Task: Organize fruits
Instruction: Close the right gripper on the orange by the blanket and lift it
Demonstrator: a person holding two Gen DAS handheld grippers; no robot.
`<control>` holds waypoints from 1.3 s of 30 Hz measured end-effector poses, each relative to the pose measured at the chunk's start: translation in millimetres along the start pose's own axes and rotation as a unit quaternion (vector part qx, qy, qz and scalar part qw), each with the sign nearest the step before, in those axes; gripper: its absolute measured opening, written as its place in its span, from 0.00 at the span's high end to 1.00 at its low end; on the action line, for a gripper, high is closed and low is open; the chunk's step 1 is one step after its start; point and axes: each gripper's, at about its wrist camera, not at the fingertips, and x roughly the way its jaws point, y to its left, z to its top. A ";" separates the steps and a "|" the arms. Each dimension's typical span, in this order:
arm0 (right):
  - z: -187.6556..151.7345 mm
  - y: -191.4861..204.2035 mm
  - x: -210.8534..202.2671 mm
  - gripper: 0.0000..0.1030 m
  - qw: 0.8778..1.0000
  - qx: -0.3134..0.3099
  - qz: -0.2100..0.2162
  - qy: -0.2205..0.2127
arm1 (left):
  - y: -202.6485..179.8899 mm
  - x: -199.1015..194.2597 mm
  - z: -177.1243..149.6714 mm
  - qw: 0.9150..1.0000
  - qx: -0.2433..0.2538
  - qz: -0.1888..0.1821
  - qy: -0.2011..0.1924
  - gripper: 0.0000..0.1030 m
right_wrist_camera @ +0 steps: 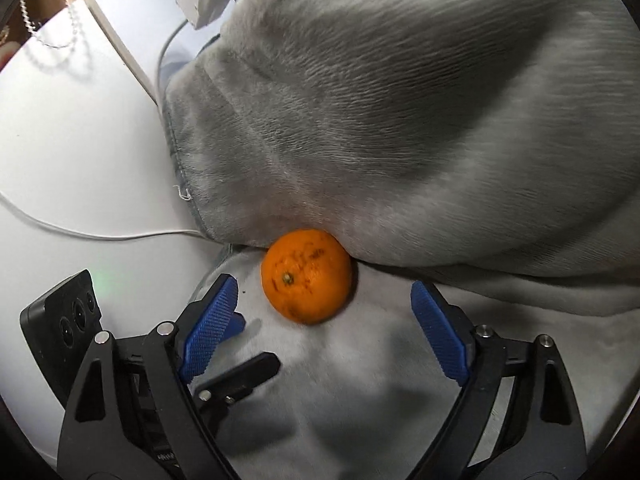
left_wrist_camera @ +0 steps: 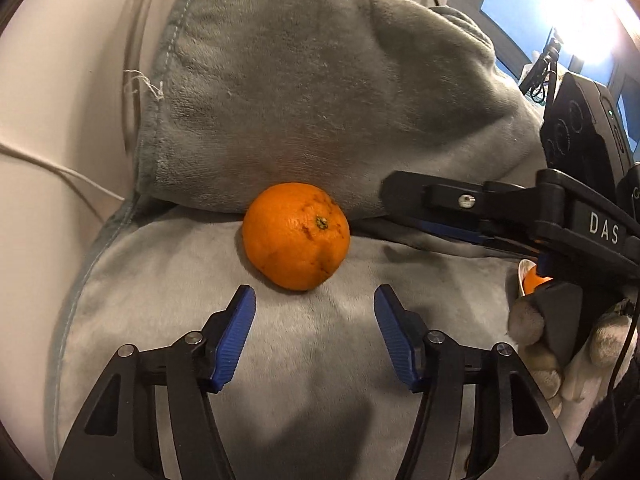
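An orange [left_wrist_camera: 296,236] lies on a grey fleece blanket [left_wrist_camera: 320,360], tucked against a raised fold. My left gripper [left_wrist_camera: 314,300] is open, its blue pads [left_wrist_camera: 236,332] just short of the fruit and touching nothing. In the right wrist view the same orange [right_wrist_camera: 307,276] sits partly between the tips of my right gripper [right_wrist_camera: 322,288], which is open and clear of it on both sides. The right gripper [left_wrist_camera: 400,204] also reaches in from the right in the left wrist view. A second orange [left_wrist_camera: 534,280] shows in a white bowl [left_wrist_camera: 522,276] behind that gripper.
The blanket's fold [right_wrist_camera: 400,120] rises steeply behind the orange. A white cable [right_wrist_camera: 100,236] runs over the white surface [right_wrist_camera: 80,160] to the left. A gloved hand [left_wrist_camera: 532,340] holds the right gripper's handle. The left gripper's finger [right_wrist_camera: 240,376] crosses under my right one.
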 end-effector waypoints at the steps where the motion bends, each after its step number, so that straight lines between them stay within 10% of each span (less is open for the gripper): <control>1: 1.0 2.0 4.3 0.12 1.000 -0.001 0.001 0.001 | 1.8 1.9 1.7 1.000 -0.003 -0.003 0.002 0.41; 39: -2.0 10.0 67.5 0.33 1.000 0.012 -0.004 0.018 | 17.1 15.0 7.1 1.000 -0.014 -0.009 0.005 0.46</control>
